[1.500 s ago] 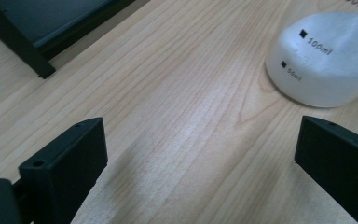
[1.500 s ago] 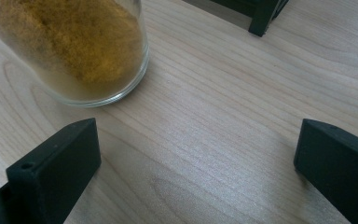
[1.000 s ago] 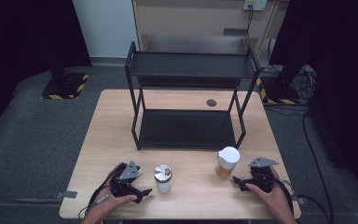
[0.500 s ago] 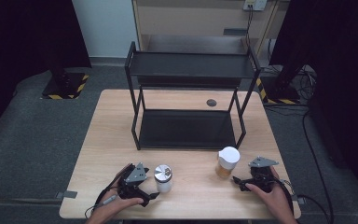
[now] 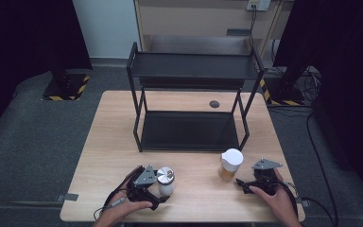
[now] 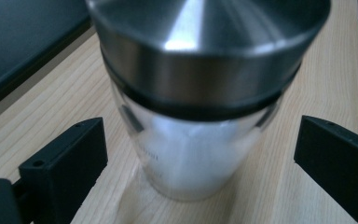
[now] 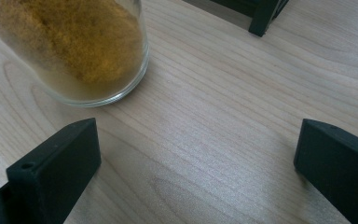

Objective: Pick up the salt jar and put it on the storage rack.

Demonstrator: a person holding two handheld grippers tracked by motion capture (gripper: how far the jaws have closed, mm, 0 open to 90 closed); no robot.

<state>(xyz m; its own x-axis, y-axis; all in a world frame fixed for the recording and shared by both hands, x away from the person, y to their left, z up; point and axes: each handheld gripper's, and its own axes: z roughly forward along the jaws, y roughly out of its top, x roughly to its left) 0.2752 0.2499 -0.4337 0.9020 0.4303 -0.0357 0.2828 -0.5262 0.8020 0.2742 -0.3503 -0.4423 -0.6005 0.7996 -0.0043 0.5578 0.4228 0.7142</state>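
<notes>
Jaws spread on both grippers — left gripper (image 6: 200,154) straddles steel-lidded jar (image 6: 200,116), contents blurred, perhaps salt.

**Jar between the jaws, open wood on the right**

The left gripper (image 5: 159,191) has its jaws spread around the steel-lidded jar (image 6: 200,107), gaps either side. Bare table (image 7: 223,140) lies before the right gripper (image 5: 244,183); the spice jar (image 7: 81,46) stands off-line, the black rack (image 5: 189,111) beyond.

Two jars on the table: one steel-lidded jar (image 5: 165,180), one white-lidded jar (image 5: 230,163); one black rack (image 5: 191,101); two grippers.
</notes>
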